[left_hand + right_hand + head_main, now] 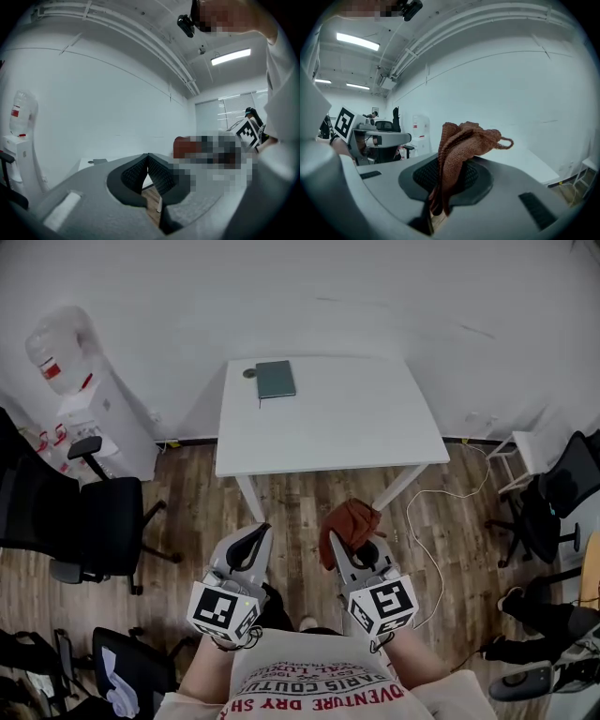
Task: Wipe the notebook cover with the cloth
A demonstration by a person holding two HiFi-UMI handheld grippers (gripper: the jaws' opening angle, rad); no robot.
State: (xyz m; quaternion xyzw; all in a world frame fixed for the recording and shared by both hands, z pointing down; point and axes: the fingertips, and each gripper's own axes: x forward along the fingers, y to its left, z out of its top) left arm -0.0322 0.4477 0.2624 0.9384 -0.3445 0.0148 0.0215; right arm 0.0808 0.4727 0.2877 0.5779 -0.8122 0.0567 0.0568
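Observation:
A dark green notebook [276, 379] lies flat at the far left corner of the white table [347, 427]. My right gripper [335, 542] is shut on a rust-brown knitted cloth [349, 525], held over the floor in front of the table. In the right gripper view the cloth [461, 145] bunches up out of the jaws. My left gripper [256, 534] is shut with nothing in it, level with the right one. Its fingertips [148, 159] meet in the left gripper view. Both grippers are well short of the notebook.
A small dark round object [248, 373] sits beside the notebook. A water dispenser [80, 390] stands left of the table. Black office chairs [89, 521] are at the left and another chair [558, 498] at the right. A white cable [431, 512] trails on the wooden floor.

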